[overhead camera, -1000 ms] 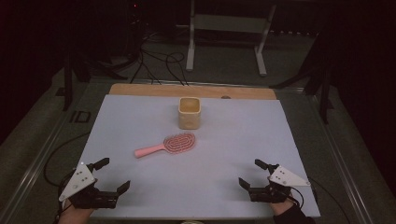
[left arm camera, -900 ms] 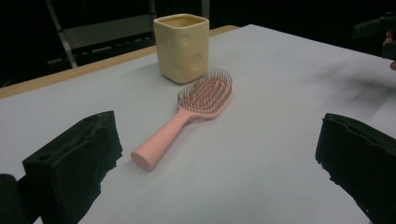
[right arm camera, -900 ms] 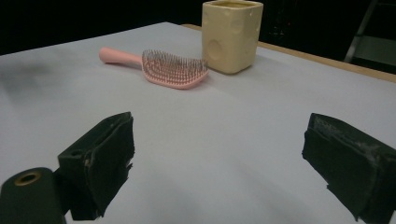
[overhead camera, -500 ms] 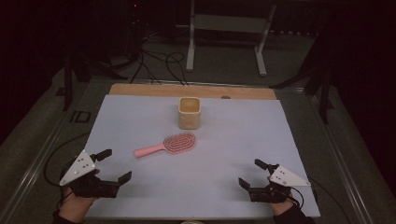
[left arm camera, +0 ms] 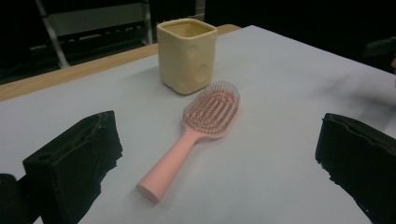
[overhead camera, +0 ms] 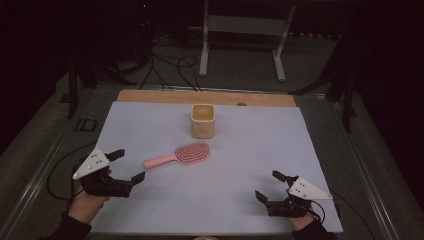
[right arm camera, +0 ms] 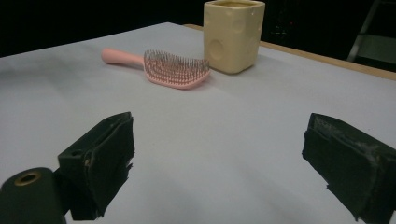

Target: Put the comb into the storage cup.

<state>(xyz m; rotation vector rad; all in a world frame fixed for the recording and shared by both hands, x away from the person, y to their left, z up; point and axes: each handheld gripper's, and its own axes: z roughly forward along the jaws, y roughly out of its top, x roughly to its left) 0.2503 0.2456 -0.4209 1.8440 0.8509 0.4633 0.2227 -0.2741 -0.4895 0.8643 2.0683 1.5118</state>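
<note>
The left tool (overhead camera: 125, 167) is on the move: a second ago it was sitting low at the near left corner of the tabletop (overhead camera: 240, 200), and now it is lifting and sliding forward toward the pink hairbrush (overhead camera: 179, 155). That is reading like the opening of a reach for the brush handle, with the pick-up itself not yet begun. Its jaws are standing wide apart, gripping nothing and touching nothing; in the left gripper view the handle end (left arm camera: 154, 186) is pointing straight back into the gap between them, near but clear of both.

Moving across, the hairbrush is lying flat on the tabletop, bristles up, just in front of the cream square cup (overhead camera: 203, 121), head toward the cup and handle angling out to the left. Brush and cup are sitting close together but apart, as the left gripper view is showing. Neither one is shifting.

Over on the right, the right tool (overhead camera: 275, 187) is holding its spot at the near right corner, just as it was a second ago. Its jaws are spread wide too, empty, well apart from the brush, which is showing far ahead in the right gripper view (right arm camera: 175, 70).
</note>
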